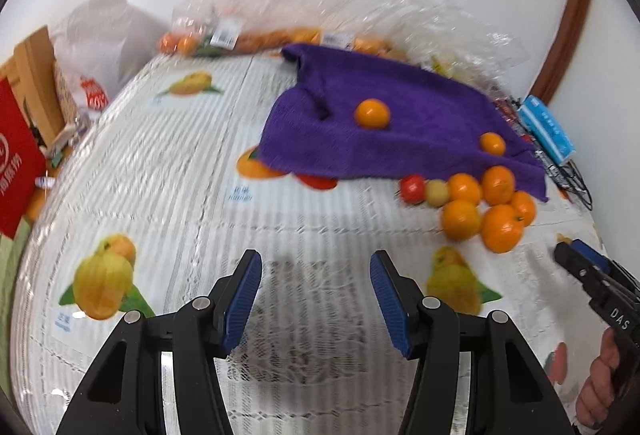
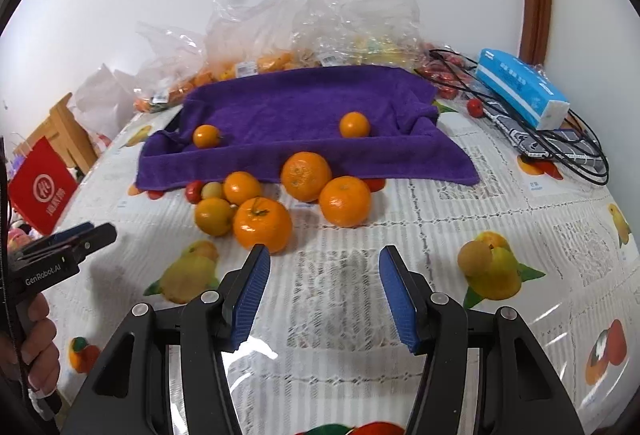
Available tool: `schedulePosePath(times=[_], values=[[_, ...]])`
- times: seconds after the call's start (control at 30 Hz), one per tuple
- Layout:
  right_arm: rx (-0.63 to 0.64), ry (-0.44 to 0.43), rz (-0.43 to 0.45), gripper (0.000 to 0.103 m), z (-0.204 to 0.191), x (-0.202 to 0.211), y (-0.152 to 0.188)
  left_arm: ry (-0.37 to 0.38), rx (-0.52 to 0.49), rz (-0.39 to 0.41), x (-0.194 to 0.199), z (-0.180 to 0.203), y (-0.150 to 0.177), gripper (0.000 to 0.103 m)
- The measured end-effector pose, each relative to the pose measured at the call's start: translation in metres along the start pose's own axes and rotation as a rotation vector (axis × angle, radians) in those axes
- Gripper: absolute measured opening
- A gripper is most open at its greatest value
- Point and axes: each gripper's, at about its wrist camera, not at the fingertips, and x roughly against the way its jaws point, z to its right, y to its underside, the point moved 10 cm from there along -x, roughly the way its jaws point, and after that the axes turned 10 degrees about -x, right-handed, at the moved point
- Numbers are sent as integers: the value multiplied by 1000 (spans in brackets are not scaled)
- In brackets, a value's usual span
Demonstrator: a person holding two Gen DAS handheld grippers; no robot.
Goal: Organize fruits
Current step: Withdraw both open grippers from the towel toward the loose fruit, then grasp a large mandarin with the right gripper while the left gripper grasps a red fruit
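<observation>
Left gripper (image 1: 316, 267): jaws apart with nothing between the blue pads, poised over bare tablecloth; seen from the right wrist camera it enters at the left edge, held by a hand (image 2: 34, 339).
Right gripper (image 2: 324, 261): jaws apart and empty, pointing down at the cloth just short of the nearest orange.
Tablecloth (image 2: 400, 203): white, lace-patterned, printed with fruit pictures, covering the table.
Orange cluster (image 2: 280, 203): five oranges grouped on the tablecloth along the near edge of the towel; the nearest, stem up (image 2: 262, 223), lies just beyond the right gripper's left fingertip.
Small fruits: a red one (image 2: 194, 191) and a pale yellow one (image 2: 212, 191) sit touching at the left end of the cluster.
Purple towel (image 2: 288, 107): spread out behind the cluster, carrying two small oranges, one left (image 2: 206, 136), one right (image 2: 354, 124).
Plastic bags (image 2: 272, 35): clear, crumpled, holding more fruit against the wall.
Tissue pack (image 2: 520, 87): blue, far right, on black cables.
Red paper bag (image 2: 40, 189): off the table's left side.
</observation>
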Motion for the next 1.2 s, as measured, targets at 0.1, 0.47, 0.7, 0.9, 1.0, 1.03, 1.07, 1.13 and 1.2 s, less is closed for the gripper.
schedulePosePath(times=[0.1, 0.47, 0.7, 0.9, 1.0, 1.03, 1.07, 1.13, 1.2], values=[[-18, 16, -12, 57, 9, -8, 3, -21, -14, -28, -10, -2, 7, 54], [-37, 32, -24, 53, 23, -43, -5, -107, -87, -4, -22, -1, 2, 58], [-8, 23, -51, 53, 21, -69, -15, -72, -139, -22, -30, 12, 1, 82], [37, 26, -61, 53, 11, -82, -22, -56, -136, -19, -31, 13, 0, 83], [42, 32, -61, 51, 9, -88, -25, -33, -121, -3, -28, 12, -1, 78], [42, 25, -60, 44, 8, -88, -25, -23, -117, 5, -27, 12, -2, 71], [44, 16, -59, 41, 7, -88, -26, -5, -106, 15, -26, 13, -3, 68], [41, 10, -55, 41, 8, -87, -25, 22, -87, 30, -27, 15, -7, 60], [35, 18, -49, 41, 11, -85, -25, 41, -72, 39, -29, 20, -12, 53]])
